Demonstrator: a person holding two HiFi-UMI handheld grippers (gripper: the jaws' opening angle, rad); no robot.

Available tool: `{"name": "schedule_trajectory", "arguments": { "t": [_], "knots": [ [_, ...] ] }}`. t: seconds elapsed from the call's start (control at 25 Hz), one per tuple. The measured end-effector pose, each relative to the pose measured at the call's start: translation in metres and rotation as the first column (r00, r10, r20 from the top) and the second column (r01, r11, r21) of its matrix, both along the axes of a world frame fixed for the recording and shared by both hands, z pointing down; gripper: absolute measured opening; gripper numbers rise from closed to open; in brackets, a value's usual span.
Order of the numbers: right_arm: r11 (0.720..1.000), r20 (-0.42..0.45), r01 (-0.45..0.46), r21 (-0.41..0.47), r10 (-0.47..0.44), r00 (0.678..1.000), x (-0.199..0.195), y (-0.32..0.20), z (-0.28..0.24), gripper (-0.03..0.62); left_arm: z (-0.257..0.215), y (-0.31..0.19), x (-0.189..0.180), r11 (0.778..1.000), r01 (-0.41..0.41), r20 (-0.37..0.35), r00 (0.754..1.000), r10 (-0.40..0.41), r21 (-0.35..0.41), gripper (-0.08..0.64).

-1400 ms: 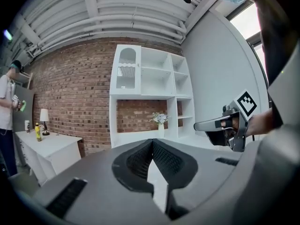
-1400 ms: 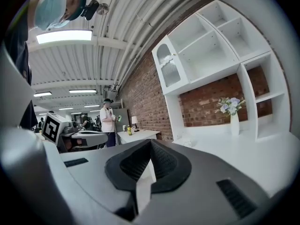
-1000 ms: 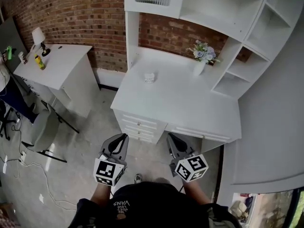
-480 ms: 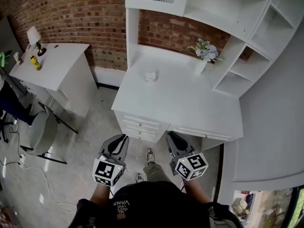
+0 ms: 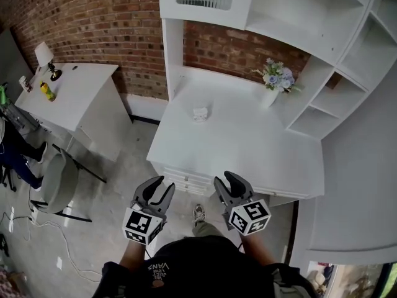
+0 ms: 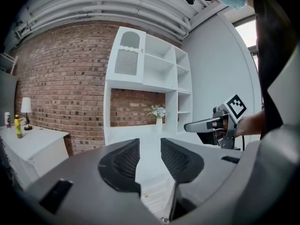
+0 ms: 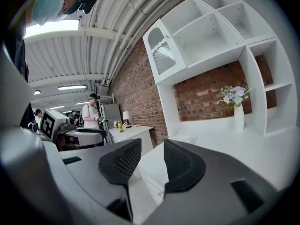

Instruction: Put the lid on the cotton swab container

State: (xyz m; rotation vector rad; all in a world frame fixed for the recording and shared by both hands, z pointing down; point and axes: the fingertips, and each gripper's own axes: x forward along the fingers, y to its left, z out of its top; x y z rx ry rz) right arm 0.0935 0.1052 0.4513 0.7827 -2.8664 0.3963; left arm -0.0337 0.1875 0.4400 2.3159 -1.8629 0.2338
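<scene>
Both grippers are held low in front of the person, over the floor and short of the bench.

- **Left gripper** point(image 5: 164, 184): jaws opening, nothing between them.
- **Right gripper** point(image 5: 226, 180): jaws likewise opening, also empty.
- **Bench** point(image 5: 260, 157): white and largely bare, standing beyond the grippers.
- **Cotton swab container** point(image 5: 200, 113): a small pale item toward the rear left of the bench, well apart from both grippers. At this range the lid cannot be told from the body, so it is not established whether it lies beside the container or on it.
- **Vase of flowers** point(image 5: 273, 85): further back, by the shelving and in front of the brick wall point(image 5: 93, 23).

Assessment: the container is judged light, stiff, thin-walled and probably smooth, so it is liable to skid or tip on the bench if pushed. One gripper should steady the body by its side walls. The other should take the lid lightly by opposite rim edges.
</scene>
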Motion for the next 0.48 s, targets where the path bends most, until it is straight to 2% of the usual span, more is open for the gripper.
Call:
{"name": "schedule_trajectory", "arguments": {
  "t": [0.48],
  "knots": [
    [0.998, -0.007, 0.066, -0.016, -0.066, 0.998, -0.019, -0.114, 0.017, 0.130, 0.011, -0.114, -0.005, 0.999, 0.007, 0.033, 0.999, -0.006, -0.035, 0.133]
  ]
}}
